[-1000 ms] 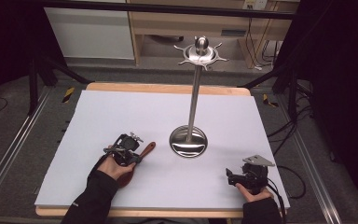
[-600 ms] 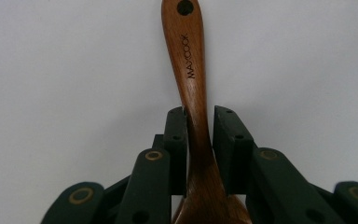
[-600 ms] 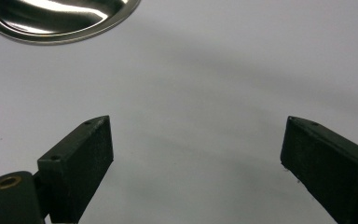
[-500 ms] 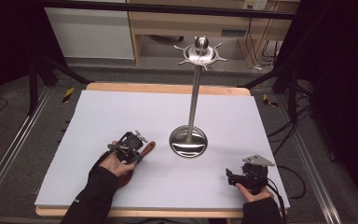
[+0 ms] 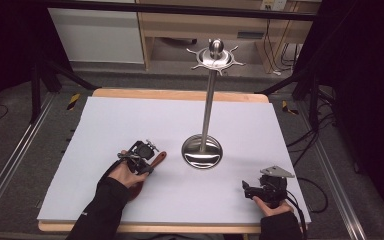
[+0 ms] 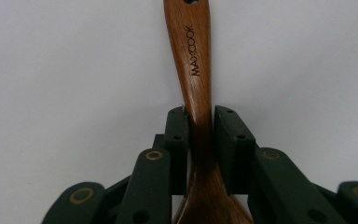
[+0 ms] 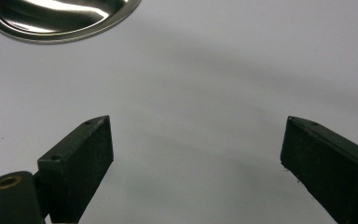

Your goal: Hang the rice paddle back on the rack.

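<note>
1. We judge the step in hand to be picking up: our left tongs (image 6: 200,133) are clamped on the neck of the wooden spoon (image 6: 193,56), which lies on the white surface (image 5: 130,125) just left of the metal stand (image 5: 202,150).
2. Our right tongs (image 7: 196,154) rest wide open, gripping nothing.
3. Next, we would likely lift the spoon toward the stand's hooks, keeping it level.
4. Count: one spoon, one stand, two tongs.

The spoon (image 6: 196,70) at the frame's centre is smooth, varnished brown wood. The stand (image 5: 203,150) mid-frame is polished, mirror-bright metal. The sheet (image 5: 130,120) over the table is matt white; the table edge (image 5: 180,95) above looks like pale wood. The left gripper (image 6: 200,135) has matt black jaws.
</note>
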Demonstrator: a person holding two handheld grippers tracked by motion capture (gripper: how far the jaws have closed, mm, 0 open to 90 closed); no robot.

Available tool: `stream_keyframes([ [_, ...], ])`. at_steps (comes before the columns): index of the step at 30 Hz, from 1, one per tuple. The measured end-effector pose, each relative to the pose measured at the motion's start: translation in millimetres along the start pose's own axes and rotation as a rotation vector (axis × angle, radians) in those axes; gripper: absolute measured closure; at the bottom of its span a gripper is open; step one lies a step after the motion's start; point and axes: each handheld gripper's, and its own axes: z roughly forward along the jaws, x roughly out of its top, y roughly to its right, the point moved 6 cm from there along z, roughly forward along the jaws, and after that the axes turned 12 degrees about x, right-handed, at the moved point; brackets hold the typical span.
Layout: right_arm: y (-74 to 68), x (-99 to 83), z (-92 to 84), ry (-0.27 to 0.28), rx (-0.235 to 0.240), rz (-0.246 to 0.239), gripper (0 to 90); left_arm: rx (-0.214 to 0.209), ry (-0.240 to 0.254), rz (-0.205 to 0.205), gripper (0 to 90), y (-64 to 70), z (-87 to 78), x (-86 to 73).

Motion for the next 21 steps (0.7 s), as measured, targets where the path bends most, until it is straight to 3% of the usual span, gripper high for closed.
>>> stream_keyframes([
  [21, 0.3, -0.1, 0.3, -0.008, 0.006, 0.003, 9.7, -0.016, -0.05, 0.0, 78.2, -0.5, 0.4, 4.6],
])
